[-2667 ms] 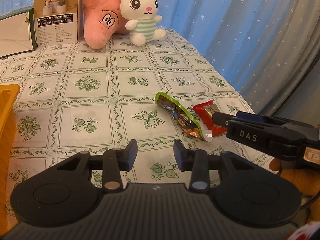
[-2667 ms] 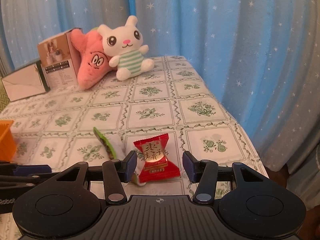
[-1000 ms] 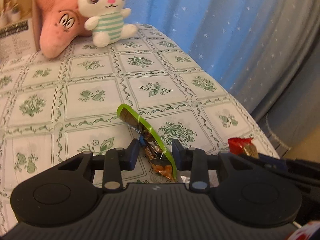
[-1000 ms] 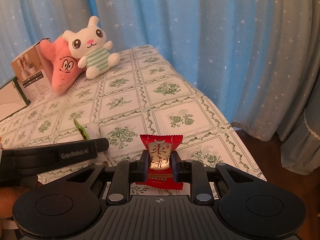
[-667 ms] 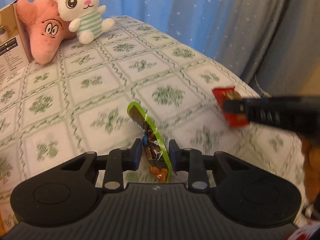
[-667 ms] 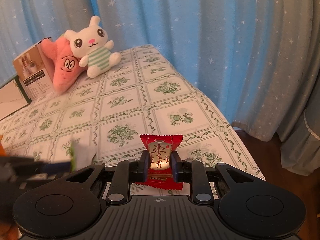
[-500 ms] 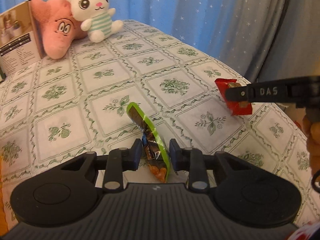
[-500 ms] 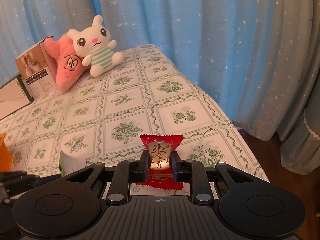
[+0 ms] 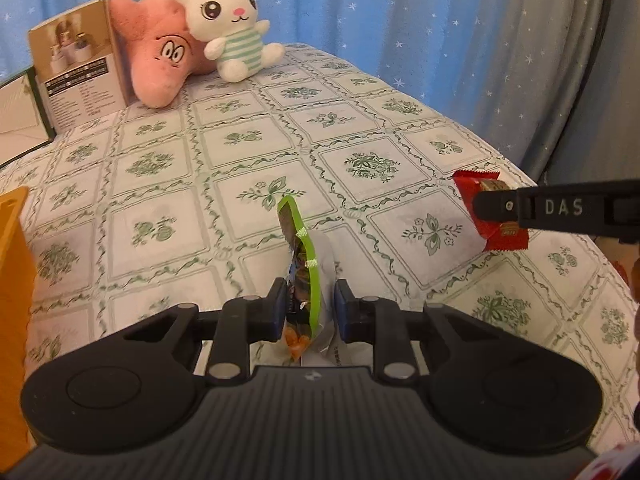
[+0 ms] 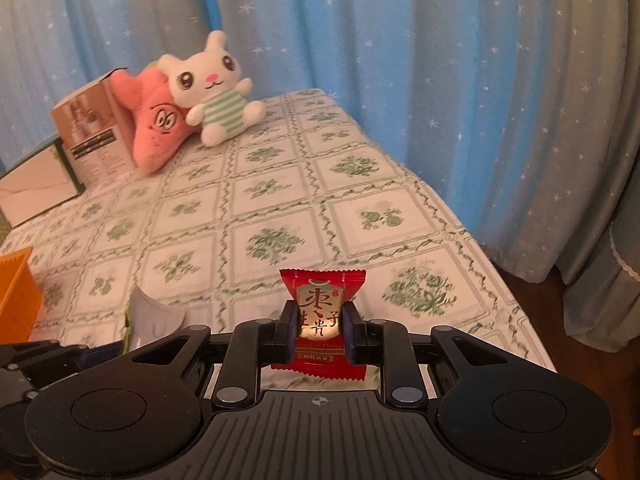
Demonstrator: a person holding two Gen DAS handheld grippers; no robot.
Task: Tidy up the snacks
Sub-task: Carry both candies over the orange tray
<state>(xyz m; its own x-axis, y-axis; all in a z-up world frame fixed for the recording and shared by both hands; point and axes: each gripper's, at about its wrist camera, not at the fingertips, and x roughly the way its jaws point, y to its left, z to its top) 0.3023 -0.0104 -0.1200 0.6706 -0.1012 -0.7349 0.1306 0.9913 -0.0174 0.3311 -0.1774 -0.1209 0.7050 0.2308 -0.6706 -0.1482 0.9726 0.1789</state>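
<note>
The left gripper (image 9: 307, 309) is clamped on a green-edged snack bag (image 9: 301, 258), held above the table (image 9: 256, 184). The right gripper (image 10: 319, 330) is pinched on a red candy (image 10: 321, 312). A plush bunny (image 9: 228, 20), pink star (image 9: 160, 60) and box (image 9: 78, 76) stand at the far end. An orange bin (image 9: 12, 280) is cut off at the left edge.

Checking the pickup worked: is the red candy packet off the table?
Yes, lifted: the red candy packet sits pinched upright in the right gripper, above the tablecloth.
</note>
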